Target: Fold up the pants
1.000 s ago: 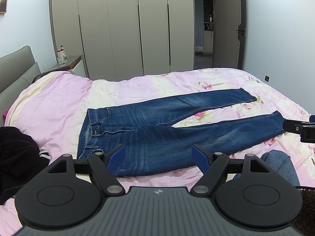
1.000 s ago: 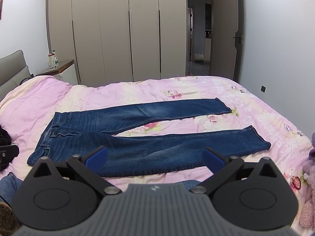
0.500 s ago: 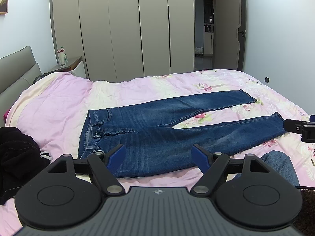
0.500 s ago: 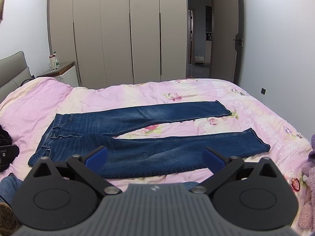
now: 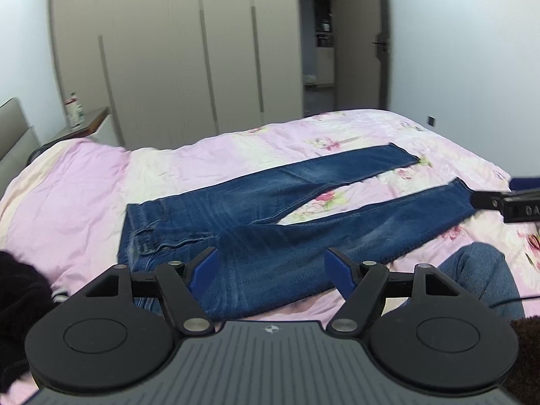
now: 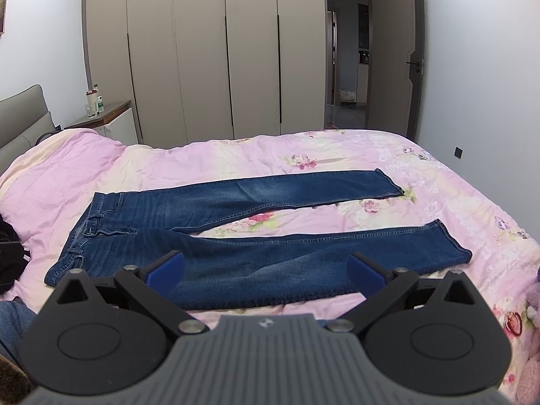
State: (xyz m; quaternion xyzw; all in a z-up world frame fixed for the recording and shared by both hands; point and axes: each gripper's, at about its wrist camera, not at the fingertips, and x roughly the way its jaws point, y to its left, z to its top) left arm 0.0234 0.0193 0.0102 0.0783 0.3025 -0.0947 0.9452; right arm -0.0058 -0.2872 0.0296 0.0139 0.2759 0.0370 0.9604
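Pink floral bedspread is filling mid-frame | blue jeans are lying flat across it, waistband lower left, legs spreading toward the right | left gripper is standing wide, its jaws just narrowing slightly, gripping nothing | right gripper is gaping, empty

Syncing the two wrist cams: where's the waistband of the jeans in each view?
Left wrist: waistband at left of centre, just beyond the left gripper.
Right wrist: waistband at left, past the right gripper and to its left.
Shared landmark: the open door at upper right in both.
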